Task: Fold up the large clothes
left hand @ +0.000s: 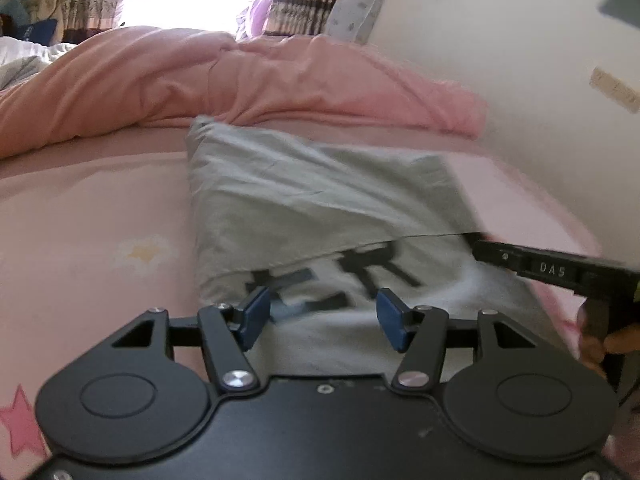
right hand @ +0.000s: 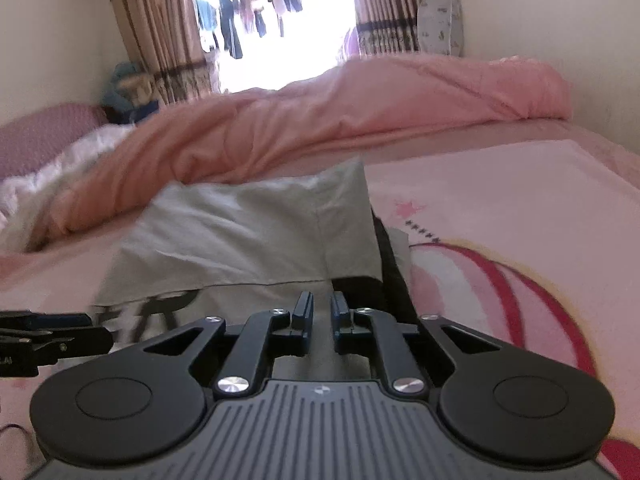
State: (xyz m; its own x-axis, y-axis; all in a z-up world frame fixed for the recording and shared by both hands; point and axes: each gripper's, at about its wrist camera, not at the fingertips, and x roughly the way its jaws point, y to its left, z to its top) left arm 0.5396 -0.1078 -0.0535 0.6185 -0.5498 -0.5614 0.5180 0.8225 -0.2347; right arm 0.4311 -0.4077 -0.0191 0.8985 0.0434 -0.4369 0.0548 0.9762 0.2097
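Grey shirt (left hand: 320, 200) lies on the pink bed (left hand: 100, 200), upper half folded over the black lettering; further folds likely remain. Left tool (left hand: 322, 316) spread, empty. Right tool (right hand: 322, 314) narrowly parted, pinching nothing.

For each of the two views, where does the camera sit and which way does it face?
Left wrist: sits on the left claw, facing across the pink bed at the grey shirt; the right claw and a fingertip of the hand show at the right edge.
Right wrist: sits on the right claw, facing the shirt and curtained window; the left claw shows at the left edge.
Shared: shirt, pink quilt, curtains.
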